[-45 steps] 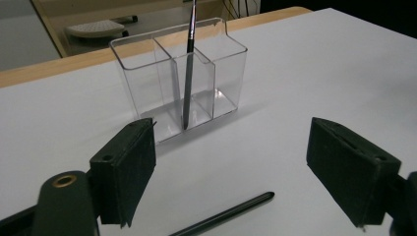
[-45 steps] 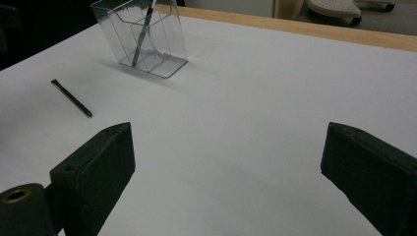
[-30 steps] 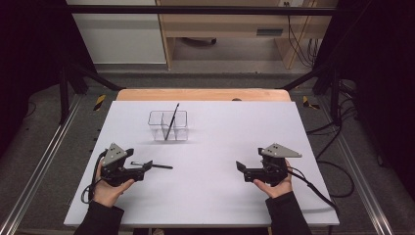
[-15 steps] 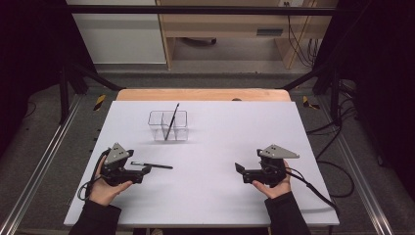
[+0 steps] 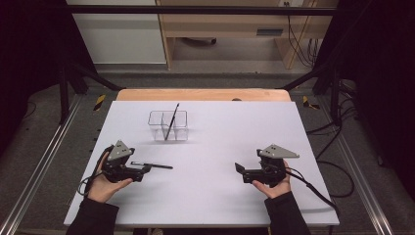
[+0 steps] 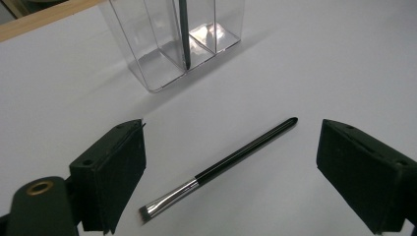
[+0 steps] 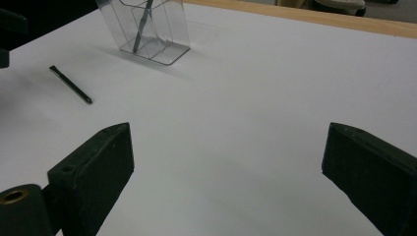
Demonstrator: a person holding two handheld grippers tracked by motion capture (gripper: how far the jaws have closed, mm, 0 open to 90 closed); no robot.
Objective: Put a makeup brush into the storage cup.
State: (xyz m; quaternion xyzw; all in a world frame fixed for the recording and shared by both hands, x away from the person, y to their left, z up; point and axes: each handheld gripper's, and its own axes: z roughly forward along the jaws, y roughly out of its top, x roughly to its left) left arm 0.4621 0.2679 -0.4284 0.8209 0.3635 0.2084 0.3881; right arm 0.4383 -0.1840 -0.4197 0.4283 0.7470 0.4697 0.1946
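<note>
Here the brush (image 6: 221, 167) lies flat between the left gripper's (image 6: 231, 172) wide-apart jaws, untouched; the organiser's (image 6: 172, 44) top is cut off. The right gripper (image 7: 226, 172) – jaws spread – faces bare tabletop (image 5: 220, 196).

Two black brushes are showing, one lying flat (image 5: 151, 165) on the table and one leaning (image 5: 171, 122) in the single clear holder (image 5: 169, 125), while two grippers are resting, left (image 5: 146, 169) and right (image 5: 238, 169).
</note>
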